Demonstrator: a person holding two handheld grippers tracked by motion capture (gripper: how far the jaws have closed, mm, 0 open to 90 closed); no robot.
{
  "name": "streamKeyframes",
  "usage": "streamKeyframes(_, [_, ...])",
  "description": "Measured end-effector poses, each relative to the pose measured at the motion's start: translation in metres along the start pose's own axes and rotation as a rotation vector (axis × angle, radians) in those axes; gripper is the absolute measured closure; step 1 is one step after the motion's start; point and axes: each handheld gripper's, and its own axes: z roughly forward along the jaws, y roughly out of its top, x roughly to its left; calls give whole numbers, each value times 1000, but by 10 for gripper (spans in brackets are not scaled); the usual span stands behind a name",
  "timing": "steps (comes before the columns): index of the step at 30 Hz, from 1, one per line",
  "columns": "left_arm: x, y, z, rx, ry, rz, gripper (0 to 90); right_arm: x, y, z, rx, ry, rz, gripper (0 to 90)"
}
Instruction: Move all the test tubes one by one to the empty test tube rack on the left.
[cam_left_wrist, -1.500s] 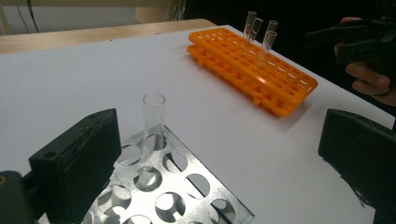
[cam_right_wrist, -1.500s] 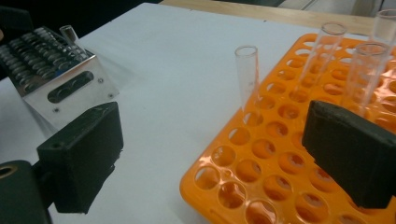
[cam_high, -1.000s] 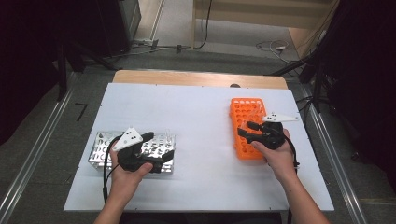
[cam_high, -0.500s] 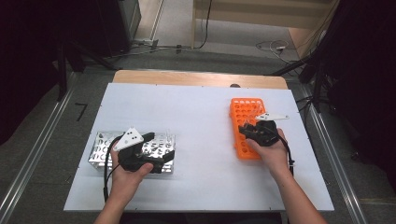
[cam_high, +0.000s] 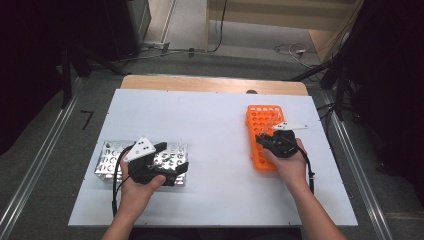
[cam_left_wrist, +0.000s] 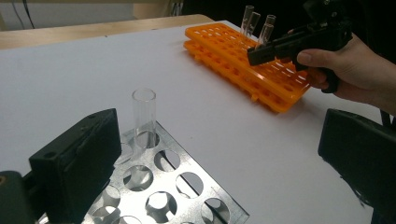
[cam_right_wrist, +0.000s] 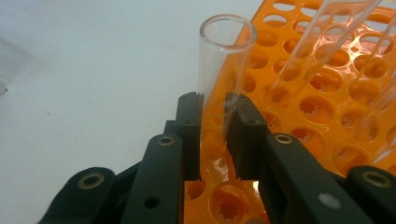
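A: Count?
B: Two racks; four tubes; three stand in the orange rack (cam_high: 262, 131), one in the metal rack (cam_high: 111, 159).
A: My grippers?
B: Your right gripper (cam_right_wrist: 214, 122) has just closed on a clear, open-topped tube (cam_right_wrist: 223, 65) in the orange rack; your left gripper (cam_left_wrist: 219, 158) gapes wide, holding nothing.

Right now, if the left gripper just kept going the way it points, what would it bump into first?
Probably the clear tube standing in the metal rack, between the open left gripper jaws; depth is hard to judge.
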Motion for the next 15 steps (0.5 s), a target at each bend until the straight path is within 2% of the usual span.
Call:
streamKeyframes(6, [-1,1,1,2,-5,2,0,-1,1,-9,-48,8,-1,734])
streamKeyframes(8, [-2,1,2,3,-6,2,0,-2,2,-14,-67,19,5,735])
streamKeyframes(9, [-3,1,2,2,-7,5,0,-2,3,-21,-93,22,2,735])
streamKeyframes(15, [-7,3,3,-1,-17,12,0,1,6,-35,-120,48,-15,735])
